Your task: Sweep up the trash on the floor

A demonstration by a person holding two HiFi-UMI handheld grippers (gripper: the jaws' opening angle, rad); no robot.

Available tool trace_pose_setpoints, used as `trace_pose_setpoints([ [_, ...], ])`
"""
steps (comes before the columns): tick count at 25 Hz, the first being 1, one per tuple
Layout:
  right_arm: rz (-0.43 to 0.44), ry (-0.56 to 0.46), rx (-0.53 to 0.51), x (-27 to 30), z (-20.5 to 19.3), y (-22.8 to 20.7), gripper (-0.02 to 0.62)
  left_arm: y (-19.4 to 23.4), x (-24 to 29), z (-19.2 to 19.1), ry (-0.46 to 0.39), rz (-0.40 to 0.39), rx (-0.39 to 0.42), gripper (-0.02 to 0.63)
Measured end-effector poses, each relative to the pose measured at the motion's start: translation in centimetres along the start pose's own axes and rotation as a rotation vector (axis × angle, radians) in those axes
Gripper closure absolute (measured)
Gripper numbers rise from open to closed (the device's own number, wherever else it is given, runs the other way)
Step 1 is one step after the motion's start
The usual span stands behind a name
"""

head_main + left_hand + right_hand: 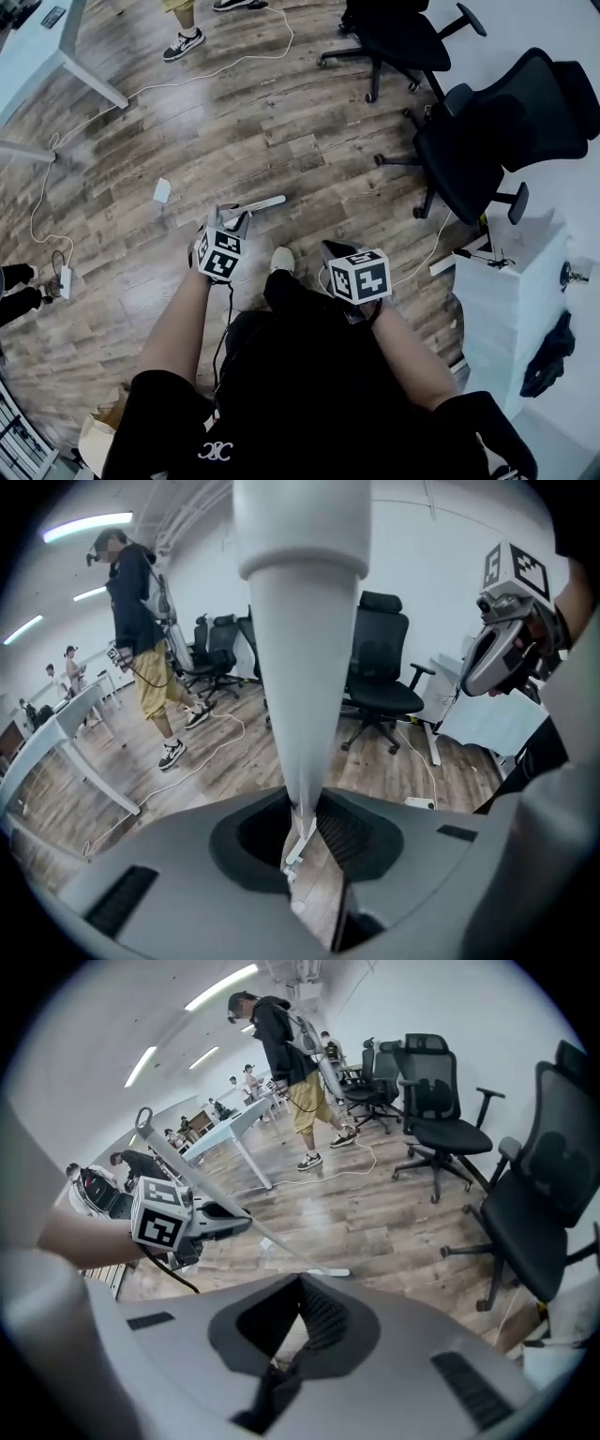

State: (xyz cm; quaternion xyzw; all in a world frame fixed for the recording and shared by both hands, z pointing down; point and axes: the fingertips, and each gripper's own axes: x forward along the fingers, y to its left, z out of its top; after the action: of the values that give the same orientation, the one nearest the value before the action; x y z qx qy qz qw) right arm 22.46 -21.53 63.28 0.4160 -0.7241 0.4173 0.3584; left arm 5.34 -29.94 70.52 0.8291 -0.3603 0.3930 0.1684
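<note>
My left gripper (228,221) (302,829) is shut on the pale handle (298,621) of a broom. The handle slants down to the broom's flat white head (255,206) (324,1272), which rests on the wood floor just ahead of me. A small white scrap of trash (162,190) (267,1243) lies on the floor left of the broom head. My right gripper (337,251) (295,1335) hangs beside my right leg. Its jaws stand close together around something black (270,1387) at their base; I cannot make out what it is.
Two black office chairs (398,37) (497,141) stand to the right and a white cabinet (511,309) at the near right. A white cable (216,70) crosses the floor to a power strip (66,281). Far left are a desk leg (89,75) and a standing person's sneaker (183,44).
</note>
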Motion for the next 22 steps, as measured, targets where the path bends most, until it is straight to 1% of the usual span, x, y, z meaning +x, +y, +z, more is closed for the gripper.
trace_pose_setpoints([
  [4, 0.018, 0.006, -0.048, 0.5, 0.5, 1.6, 0.581, 0.5, -1.3, -1.5, -0.002, 0.027, -0.038, 0.522],
  [10, 0.029, 0.006, -0.082, 0.8, 1.2, 3.0, 0.581, 1.8, -2.9, -2.8, 0.002, 0.061, -0.062, 0.522],
  [13, 0.039, -0.001, -0.09, 1.0, 1.4, 3.7, 0.581, 2.8, -3.9, -2.9, -0.005, 0.084, -0.071, 0.522],
  [16, 0.075, 0.006, -0.071, 1.4, 1.3, 4.4, 0.581, 4.2, -5.5, -2.7, -0.019, 0.122, -0.101, 0.522],
  [18, 0.109, 0.013, -0.052, 1.9, 1.3, 4.9, 0.581, 5.4, -7.1, -2.6, -0.036, 0.163, -0.142, 0.522],
  [22, 0.157, 0.011, -0.07, 3.3, 2.6, 6.1, 0.581, 8.5, -11.3, -2.8, -0.087, 0.257, -0.296, 0.522],
])
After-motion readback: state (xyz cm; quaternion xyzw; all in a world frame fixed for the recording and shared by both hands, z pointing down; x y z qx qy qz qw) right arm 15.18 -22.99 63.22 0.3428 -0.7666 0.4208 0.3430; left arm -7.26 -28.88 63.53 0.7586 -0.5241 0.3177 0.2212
